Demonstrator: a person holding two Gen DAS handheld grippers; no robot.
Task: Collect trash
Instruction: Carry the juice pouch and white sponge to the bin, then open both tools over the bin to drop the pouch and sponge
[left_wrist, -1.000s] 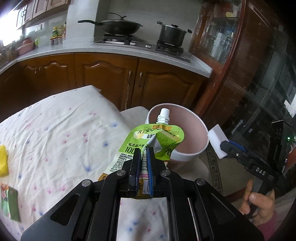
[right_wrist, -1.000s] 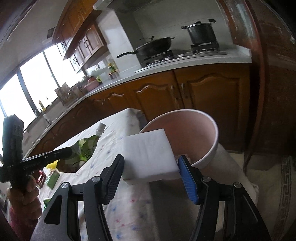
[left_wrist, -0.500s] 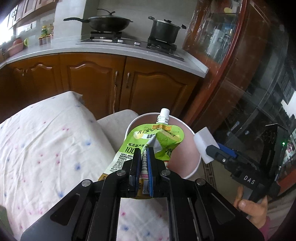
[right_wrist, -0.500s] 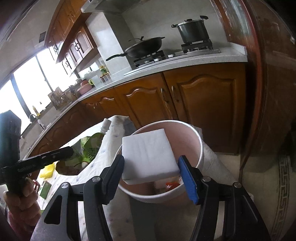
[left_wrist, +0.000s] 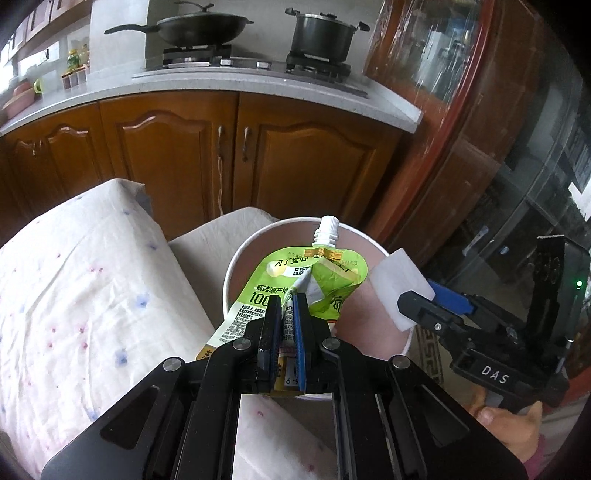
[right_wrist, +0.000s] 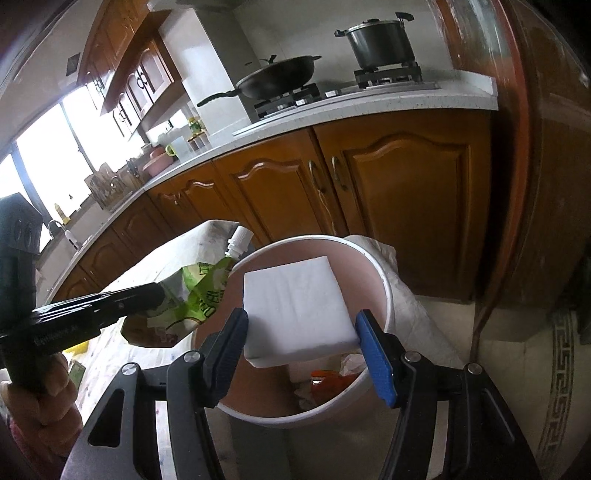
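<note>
My left tool (left_wrist: 287, 310) is clamped tight on a crumpled green drink pouch (left_wrist: 314, 284) with a white screw spout, which sticks out just ahead of the tips, over the near rim of a pink waste bin (left_wrist: 236, 269). My right tool (right_wrist: 303, 332) grips a white sponge block (right_wrist: 295, 310) between its black and blue pads, spread to the block's width; the block hangs directly above the bin's open mouth. Below it, inside the bin, I see orange and white scraps. To the left of both tools lies a surface (left_wrist: 81, 295) under a white cloth with coloured dots. Beyond stand brown kitchen cabinets (left_wrist: 177, 155).
</note>
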